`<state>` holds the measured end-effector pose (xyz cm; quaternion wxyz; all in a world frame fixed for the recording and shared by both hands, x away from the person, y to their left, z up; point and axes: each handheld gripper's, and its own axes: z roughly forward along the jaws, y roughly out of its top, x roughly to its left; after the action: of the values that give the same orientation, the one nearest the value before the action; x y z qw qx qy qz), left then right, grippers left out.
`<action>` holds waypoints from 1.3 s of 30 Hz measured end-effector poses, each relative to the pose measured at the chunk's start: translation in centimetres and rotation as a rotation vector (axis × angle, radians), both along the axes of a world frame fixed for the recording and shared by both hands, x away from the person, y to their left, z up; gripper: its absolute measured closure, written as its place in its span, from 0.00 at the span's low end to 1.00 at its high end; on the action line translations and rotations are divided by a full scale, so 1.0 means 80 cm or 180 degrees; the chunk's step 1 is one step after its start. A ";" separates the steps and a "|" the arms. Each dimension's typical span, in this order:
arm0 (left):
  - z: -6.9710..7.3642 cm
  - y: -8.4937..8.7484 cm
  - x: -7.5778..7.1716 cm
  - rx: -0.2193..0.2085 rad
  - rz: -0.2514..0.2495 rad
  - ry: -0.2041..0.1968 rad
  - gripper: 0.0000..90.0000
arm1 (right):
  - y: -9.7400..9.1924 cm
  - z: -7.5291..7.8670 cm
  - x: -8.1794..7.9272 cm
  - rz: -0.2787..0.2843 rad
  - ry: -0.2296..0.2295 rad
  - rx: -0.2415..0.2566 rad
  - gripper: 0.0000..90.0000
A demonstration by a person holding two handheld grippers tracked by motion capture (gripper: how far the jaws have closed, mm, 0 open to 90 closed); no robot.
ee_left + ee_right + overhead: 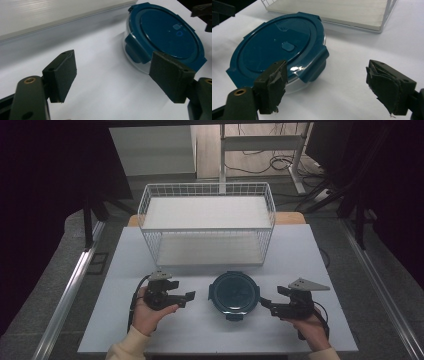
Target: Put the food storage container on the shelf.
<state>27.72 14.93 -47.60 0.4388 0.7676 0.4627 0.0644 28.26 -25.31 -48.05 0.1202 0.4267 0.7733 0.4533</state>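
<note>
white table fills the middle of the high view, a wire basket at its upper centre and the round blue-lidded container just below it, between the two grippers. left gripper and right gripper flank the container from lower left and lower right, both with jaws spread and pinching nothing. this looks like the approach before a grasp: next, each would need to close in on the lid's side clips or rim without sliding the container.
</note>
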 end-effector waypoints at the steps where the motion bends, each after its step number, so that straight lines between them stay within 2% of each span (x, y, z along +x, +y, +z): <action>1: 0.000 -0.002 0.001 -0.0008 -0.0009 0.0019 0.23 | 0.001 0.001 0.001 -0.0001 0.0013 0.0029 0.19; 4: -0.001 -0.006 0.004 -0.0004 -0.0026 0.0042 0.23 | 0.002 0.005 0.005 -0.0025 0.0070 0.0144 0.19; 7: -0.001 -0.009 0.010 -0.0124 -0.0059 0.0123 0.22 | 0.004 0.007 0.008 -0.0027 0.0126 0.0224 0.19; 9: -0.002 -0.010 0.012 -0.0165 -0.0059 0.0151 0.22 | 0.006 0.007 0.009 -0.0023 0.0146 0.0226 0.18; 10: -0.002 -0.013 0.018 -0.0215 -0.0038 0.0205 0.22 | 0.010 0.007 0.013 -0.0020 0.0189 0.0211 0.18; 17: -0.005 -0.022 0.034 -0.0320 -0.0058 0.0347 0.20 | 0.023 0.006 0.024 -0.0029 0.0375 0.0233 0.16; 18: -0.008 -0.026 0.041 -0.0419 -0.0074 0.0447 0.20 | 0.026 0.005 0.030 -0.0045 0.0464 0.0261 0.15; 19: -0.008 -0.026 0.041 -0.0419 -0.0074 0.0447 0.19 | 0.026 0.005 0.030 -0.0045 0.0464 0.0261 0.15; 21: -0.012 -0.030 0.048 -0.0535 -0.0069 0.0539 0.19 | 0.030 0.004 0.039 -0.0088 0.0604 0.0312 0.15; 22: -0.017 -0.034 0.054 -0.0626 -0.0075 0.0626 0.19 | 0.032 0.003 0.042 -0.0102 0.0645 0.0332 0.14; 23: -0.017 -0.034 0.054 -0.0626 -0.0075 0.0626 0.19 | 0.032 0.003 0.042 -0.0102 0.0645 0.0332 0.14; 24: -0.022 -0.038 0.059 -0.0622 -0.0097 0.0683 0.19 | 0.036 0.000 0.047 -0.0115 0.0724 0.0348 0.14; 25: -0.022 -0.038 0.059 -0.0622 -0.0097 0.0683 0.19 | 0.037 -0.002 0.048 -0.0120 0.0768 0.0358 0.14; 26: -0.028 -0.042 0.062 -0.0643 -0.0108 0.0746 0.18 | 0.038 -0.003 0.050 -0.0122 0.0807 0.0368 0.13; 27: -0.028 -0.042 0.062 -0.0643 -0.0108 0.0746 0.18 | 0.038 -0.003 0.050 -0.0122 0.0807 0.0368 0.13; 28: -0.032 -0.044 0.064 -0.0670 -0.0111 0.0805 0.18 | 0.040 -0.006 0.052 -0.0119 0.0879 0.0388 0.13; 31: -0.036 -0.046 0.066 -0.0693 -0.0154 0.0836 0.18 | 0.041 -0.008 0.053 -0.0112 0.0925 0.0396 0.12; 32: -0.039 -0.048 0.067 -0.0740 -0.0187 0.0895 0.18 | 0.040 -0.010 0.054 -0.0119 0.0992 0.0426 0.11; 33: -0.039 -0.048 0.067 -0.0740 -0.0187 0.0895 0.18 | 0.040 -0.010 0.054 -0.0119 0.0992 0.0426 0.11; 35: -0.044 -0.055 0.068 -0.0803 -0.0224 0.0995 0.18 | 0.039 -0.015 0.054 -0.0122 0.1123 0.0518 0.10; 37: -0.047 -0.057 0.069 -0.0811 -0.0260 0.1020 0.18 | 0.039 -0.017 0.055 -0.0127 0.1157 0.0531 0.10; 38: -0.052 -0.062 0.070 -0.0847 -0.0272 0.1077 0.18 | 0.040 -0.021 0.055 -0.0130 0.1249 0.0564 0.09; 39: -0.052 -0.062 0.070 -0.0847 -0.0272 0.1077 0.18 | 0.040 -0.021 0.055 -0.0130 0.1249 0.0564 0.09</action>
<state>33.32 9.99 -51.74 0.4547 0.7217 0.5011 -0.1456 32.65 -22.07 -49.73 -0.0614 0.5313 0.7302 0.4252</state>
